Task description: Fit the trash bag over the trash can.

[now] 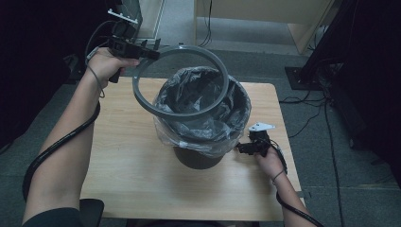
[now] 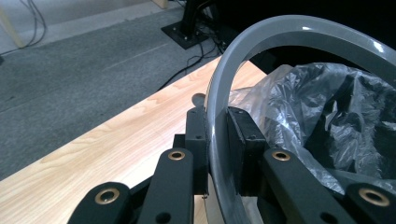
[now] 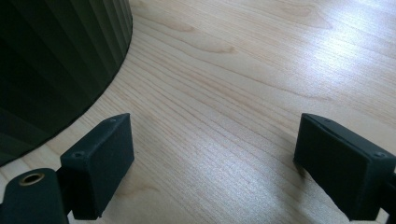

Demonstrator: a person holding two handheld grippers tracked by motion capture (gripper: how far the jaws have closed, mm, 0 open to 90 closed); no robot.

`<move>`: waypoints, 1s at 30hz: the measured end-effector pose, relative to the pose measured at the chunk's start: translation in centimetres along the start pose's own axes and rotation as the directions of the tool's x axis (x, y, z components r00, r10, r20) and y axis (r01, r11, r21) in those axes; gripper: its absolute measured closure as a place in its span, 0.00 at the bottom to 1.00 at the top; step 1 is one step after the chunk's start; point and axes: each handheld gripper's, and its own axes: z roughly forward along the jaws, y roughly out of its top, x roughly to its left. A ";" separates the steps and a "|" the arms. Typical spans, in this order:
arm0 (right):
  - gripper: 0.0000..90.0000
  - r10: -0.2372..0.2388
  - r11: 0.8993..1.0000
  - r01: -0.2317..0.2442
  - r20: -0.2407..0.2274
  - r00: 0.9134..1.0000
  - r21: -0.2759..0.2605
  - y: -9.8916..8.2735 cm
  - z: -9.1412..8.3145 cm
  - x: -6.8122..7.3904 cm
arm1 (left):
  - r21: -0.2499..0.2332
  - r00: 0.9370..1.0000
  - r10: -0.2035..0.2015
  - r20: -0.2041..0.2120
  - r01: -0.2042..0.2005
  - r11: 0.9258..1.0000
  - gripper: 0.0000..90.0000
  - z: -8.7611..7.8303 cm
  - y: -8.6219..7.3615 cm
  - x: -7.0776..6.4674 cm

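Ring (image 1: 179, 82) handling first: in the high view you hold this grey hoop tilted in the upper middle of the frame, above and partly over the bin (image 1: 203, 118), whose black bag (image 1: 198, 90) is draped over the rim. It looks like stiff, light, smooth plastic, so it should keep its shape but could pivot or slip in a one-point grip. Your left gripper (image 1: 151, 52) has it at the ring's upper left edge; your right gripper (image 1: 246, 148) sits low on the table (image 1: 123, 161), just right of the bin's base.

In the left gripper view, the pads (image 2: 196, 140) are clamped on the thin band of the ring (image 2: 280, 32), one inside, one outside. That flat wall is the sensible place to hold; the bag (image 2: 317, 107) lies at right, soft and easily snagged.

In the right gripper view, the jaws stand wide apart over bare table (image 3: 224, 93), with nothing between them; the bin's ribbed wall (image 3: 56, 60) fills the upper left.
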 end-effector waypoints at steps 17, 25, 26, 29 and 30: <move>0.12 0.000 1.000 0.000 -0.002 1.000 0.001 0.0 0.0 0.0 | 0.026 0.993 0.062 0.101 -0.065 0.998 0.88 3.3 0.8 -2.6; 0.12 0.000 1.000 0.000 -0.002 1.000 0.001 0.0 -0.1 0.0 | 0.032 0.987 0.090 0.136 -0.095 0.995 0.88 4.5 1.1 -3.8; 0.12 0.000 1.000 0.000 -0.001 1.000 0.001 0.0 -0.1 0.0 | 0.034 0.986 0.096 0.139 -0.101 0.994 0.88 4.6 1.1 -3.9; 0.12 0.000 1.000 0.000 -0.001 1.000 0.001 0.0 -0.1 0.0 | 0.042 0.983 0.107 0.149 -0.114 0.993 0.88 5.0 1.1 -4.3; 0.12 0.000 1.000 0.000 -0.001 1.000 0.001 0.0 -0.1 0.0 | 0.046 0.983 0.108 0.151 -0.116 0.992 0.88 5.0 1.1 -4.4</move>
